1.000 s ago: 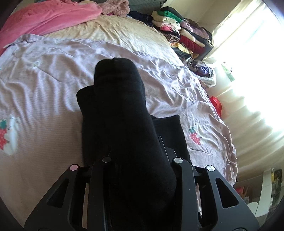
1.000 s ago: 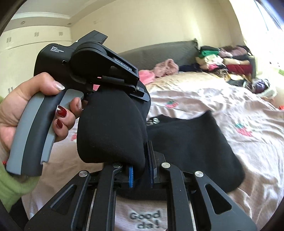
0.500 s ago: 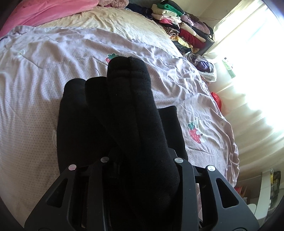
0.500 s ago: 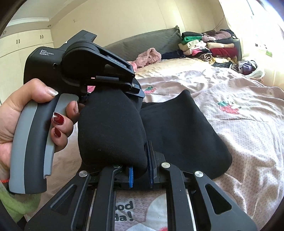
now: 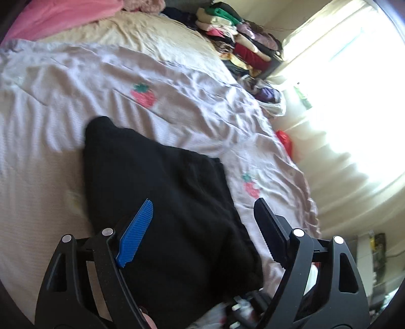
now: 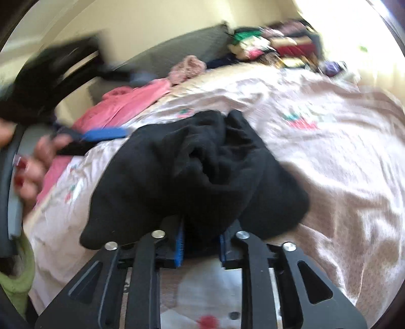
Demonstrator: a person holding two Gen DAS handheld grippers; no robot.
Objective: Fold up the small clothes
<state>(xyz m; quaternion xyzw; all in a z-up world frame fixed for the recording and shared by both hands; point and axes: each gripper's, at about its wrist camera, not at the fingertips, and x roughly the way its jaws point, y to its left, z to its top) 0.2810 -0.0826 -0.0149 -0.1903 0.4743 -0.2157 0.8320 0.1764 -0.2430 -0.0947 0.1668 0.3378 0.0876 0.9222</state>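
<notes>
A black garment (image 5: 162, 202) lies folded on the lilac strawberry-print bedspread (image 5: 76, 83). My left gripper (image 5: 202, 215) is open just above it, its blue-padded fingers (image 5: 138, 227) wide apart and empty. In the right wrist view the same black garment (image 6: 202, 167) is bunched in front of my right gripper (image 6: 202, 238), whose jaws stand slightly apart around a fold of the cloth. The left gripper (image 6: 101, 134) shows blurred at the left of that view, held by a hand.
A pink blanket (image 5: 63, 15) and a cream sheet (image 5: 152, 38) lie at the head of the bed. A stack of folded clothes (image 5: 240, 40) stands at the far right corner by the bright window. The bed edge (image 5: 311, 207) drops off at right.
My left gripper has opened and let go of the black garment, which now lies on the bed. My right gripper's jaws have widened. Both views are motion-blurred.
</notes>
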